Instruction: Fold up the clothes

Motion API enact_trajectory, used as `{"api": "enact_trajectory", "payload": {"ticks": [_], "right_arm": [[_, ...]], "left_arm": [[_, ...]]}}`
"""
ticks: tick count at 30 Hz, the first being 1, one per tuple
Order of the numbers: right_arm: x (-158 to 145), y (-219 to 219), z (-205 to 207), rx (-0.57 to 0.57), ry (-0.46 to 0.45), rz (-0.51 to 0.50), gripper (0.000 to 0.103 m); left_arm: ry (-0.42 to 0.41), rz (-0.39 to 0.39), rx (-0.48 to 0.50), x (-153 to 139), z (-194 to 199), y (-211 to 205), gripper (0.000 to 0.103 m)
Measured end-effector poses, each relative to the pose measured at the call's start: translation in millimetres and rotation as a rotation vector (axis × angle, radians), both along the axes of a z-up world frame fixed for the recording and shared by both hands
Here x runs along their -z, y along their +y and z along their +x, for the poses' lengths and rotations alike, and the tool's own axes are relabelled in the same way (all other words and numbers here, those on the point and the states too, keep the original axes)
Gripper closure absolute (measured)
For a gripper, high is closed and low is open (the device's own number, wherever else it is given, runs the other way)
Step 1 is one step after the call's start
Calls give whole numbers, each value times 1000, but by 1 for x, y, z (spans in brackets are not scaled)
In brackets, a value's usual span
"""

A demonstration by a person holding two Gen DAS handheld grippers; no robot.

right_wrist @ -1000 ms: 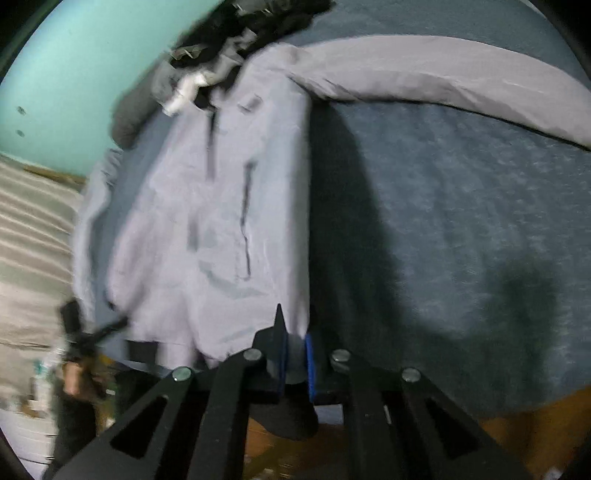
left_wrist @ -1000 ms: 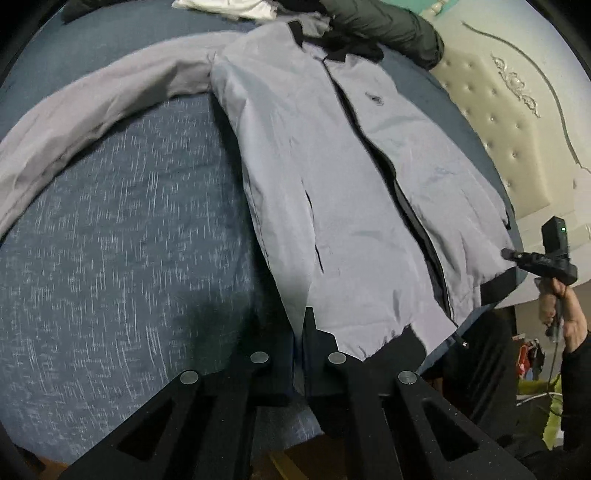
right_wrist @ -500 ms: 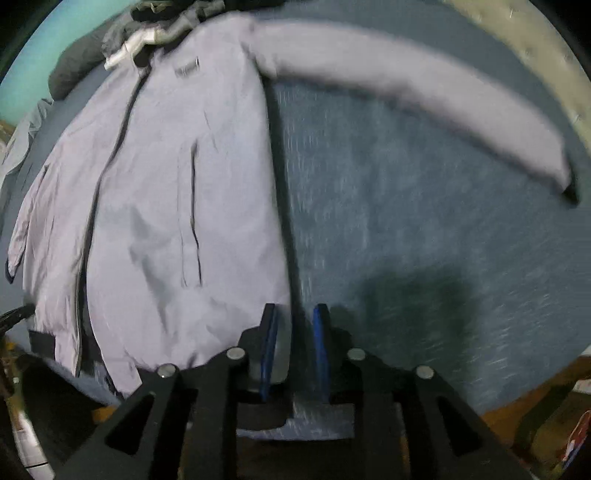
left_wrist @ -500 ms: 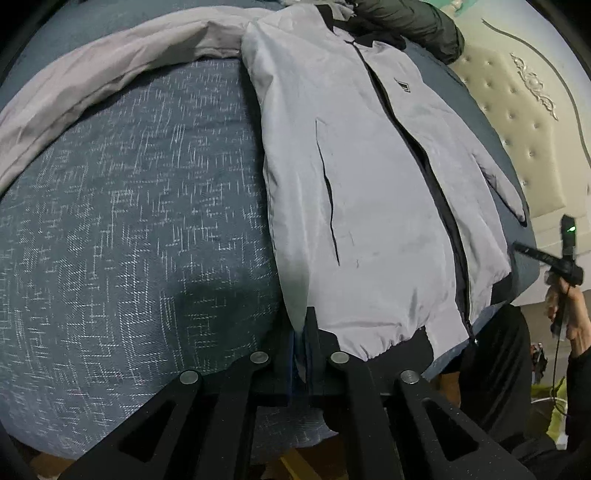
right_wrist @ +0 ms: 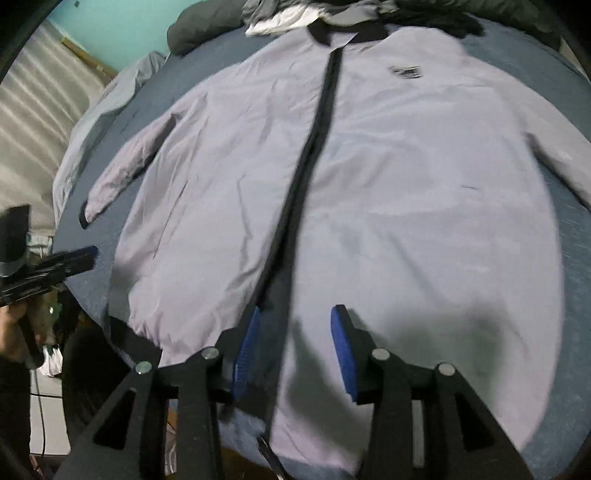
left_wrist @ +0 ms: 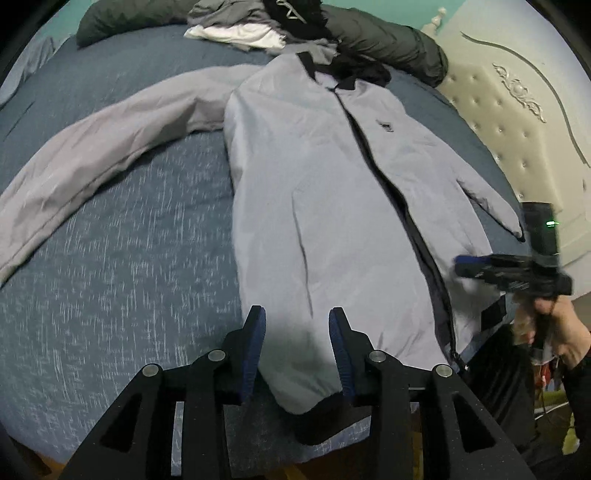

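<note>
Grey jacket [left_wrist: 332, 206], zipped, flat on bed [left_wrist: 110, 277]

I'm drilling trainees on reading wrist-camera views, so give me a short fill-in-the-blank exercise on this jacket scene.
1. The grey jacket lies front side ____ on the blue bed.
2. Its black zipper is ____.
3. The clothes pile sits beyond the jacket's ____.
4. The left claw holds ____.

Missing words: up; closed; collar; nothing

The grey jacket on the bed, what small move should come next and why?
Probably bring the left hand-held gripper to the outstretched sleeve and fold it across the jacket. The jacket lies flat and zipped, and the opening jaws hold nothing.
</note>
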State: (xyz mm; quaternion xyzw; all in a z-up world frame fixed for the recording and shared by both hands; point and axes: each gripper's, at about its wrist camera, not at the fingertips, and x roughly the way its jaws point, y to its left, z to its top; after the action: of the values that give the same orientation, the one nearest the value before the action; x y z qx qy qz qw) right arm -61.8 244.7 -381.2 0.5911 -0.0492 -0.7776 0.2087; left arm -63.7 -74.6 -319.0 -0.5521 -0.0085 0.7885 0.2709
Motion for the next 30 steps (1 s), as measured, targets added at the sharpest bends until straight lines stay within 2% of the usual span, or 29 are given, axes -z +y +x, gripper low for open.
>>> {"api": "enact_trajectory", "payload": {"ticks": [2,5,7,9,11,14,18,22,23,25,27,29,30], "right_arm": [[13,-11,-7,-24,-17,45,63],[31,-16,-17,-28,-52,84,63],[40,-15,-22,-10,-69,97,74],[45,-10,-24,16,-80,83,93],[46,-5,-26,40,-90,58,99],[37,-3,-31,66,-77,-6,99],[35,-8,-39,91,-88,-60,99],[55,-14,-44,48,-174,-29,98],[50,-8,-44,53,-164,-49,98],[41,3,-44,65,-143,-88,93],[31,14,-44,77,-122,-127,73],[9,41,-44,102,-57,-161,65],[1,59,-44,121,-33,-164,64]], "left_arm": [[5,8,0,-1,-15,4,64],[4,29,-3,1,-3,-6,63],[1,39,-4,2,-4,-3,63],[-3,43,-7,5,-6,-3,63],[1,42,-14,5,-6,-5,63],[-17,55,-27,11,-12,-7,63],[-36,68,-45,15,-15,-9,63],[-37,70,-52,13,-17,-10,63],[-36,69,-52,13,-18,-10,62],[-34,66,-55,12,-21,-12,61],[-35,65,-61,11,-25,-13,60],[-33,62,-59,10,-27,-15,60],[-32,57,-55,10,-28,-15,59]]}}
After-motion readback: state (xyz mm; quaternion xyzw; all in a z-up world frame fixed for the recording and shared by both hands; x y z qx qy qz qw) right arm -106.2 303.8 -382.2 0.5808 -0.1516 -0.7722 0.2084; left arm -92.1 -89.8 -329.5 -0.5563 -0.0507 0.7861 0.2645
